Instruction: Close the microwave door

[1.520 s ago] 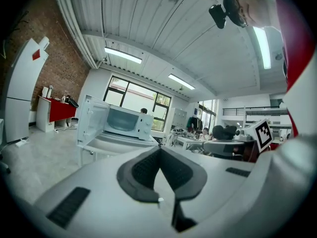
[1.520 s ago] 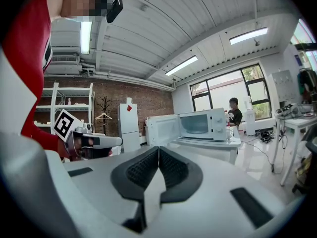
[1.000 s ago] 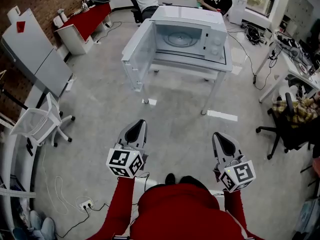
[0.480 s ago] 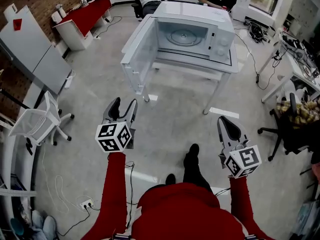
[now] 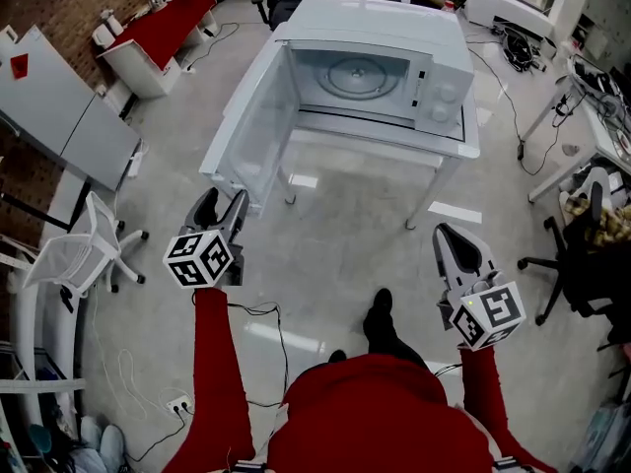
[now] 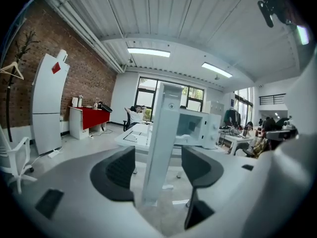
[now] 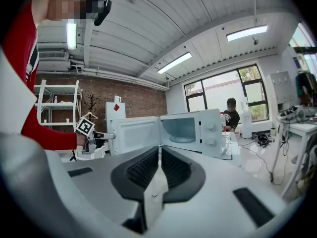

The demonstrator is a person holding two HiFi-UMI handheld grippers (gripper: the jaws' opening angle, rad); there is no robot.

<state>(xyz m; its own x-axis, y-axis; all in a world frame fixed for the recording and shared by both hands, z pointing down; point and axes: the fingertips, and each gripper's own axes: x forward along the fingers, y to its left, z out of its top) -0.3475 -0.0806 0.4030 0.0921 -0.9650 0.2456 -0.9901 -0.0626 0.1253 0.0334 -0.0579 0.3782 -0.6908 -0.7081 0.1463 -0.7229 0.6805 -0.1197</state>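
Note:
A white microwave [image 5: 394, 67] stands on a white table [image 5: 375, 146], its door [image 5: 251, 131] swung wide open to the left. My left gripper [image 5: 221, 208] is level with the door's free edge near its lower corner. Its jaws are opening. In the left gripper view the door's edge [image 6: 163, 123] shows in the gap between the pads [image 6: 119, 170], and neither pad touches it. My right gripper [image 5: 456, 244] hangs shut and empty at the lower right, well short of the table. The right gripper view shows the microwave [image 7: 190, 128], the open door [image 7: 133, 135] and the left gripper [image 7: 106, 136] beside it.
A white office chair [image 5: 84, 249] stands at the left, near a grey-white cabinet [image 5: 59, 106] and a red counter [image 5: 158, 28]. A black chair [image 5: 582, 254] and desks fill the right side. A cable [image 5: 256, 308] lies on the floor by my feet. People sit beyond the table.
I have walked closer to the microwave. The left gripper went from shut to open and moved forward and left to the door's free edge. The right gripper advanced, still shut.

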